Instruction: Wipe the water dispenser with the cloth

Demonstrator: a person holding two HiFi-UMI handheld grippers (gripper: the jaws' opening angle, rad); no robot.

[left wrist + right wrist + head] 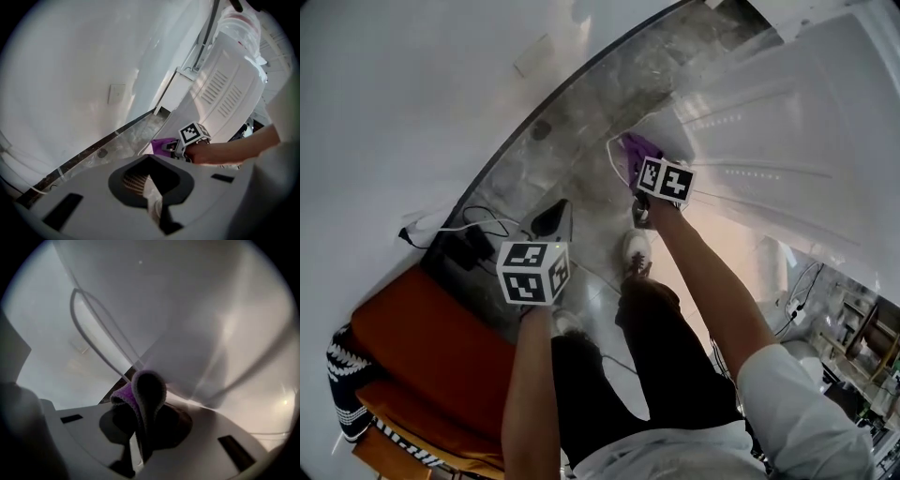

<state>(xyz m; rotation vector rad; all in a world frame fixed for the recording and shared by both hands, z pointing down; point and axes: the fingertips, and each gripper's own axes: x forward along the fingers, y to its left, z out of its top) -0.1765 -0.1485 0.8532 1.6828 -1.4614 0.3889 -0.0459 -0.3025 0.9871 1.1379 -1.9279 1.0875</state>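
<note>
Left hand-held gripper (151, 192): held low over the floor (581, 112), jaws together, nothing between them, well apart from the work. Right hand-held gripper (139, 437): my jaws are clamped on the purple cloth (143, 392). The cloth's folded end sits at the white side panel of the water dispenser (187, 310), near its lower edge.

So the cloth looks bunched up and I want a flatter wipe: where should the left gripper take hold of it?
Grip the folded loop of the purple cloth that bulges past the right gripper, which pinches its lower part. Come from the person's left, the open floor side; the water dispenser panel closes off the other side. That loop is probably the only free part.
</note>
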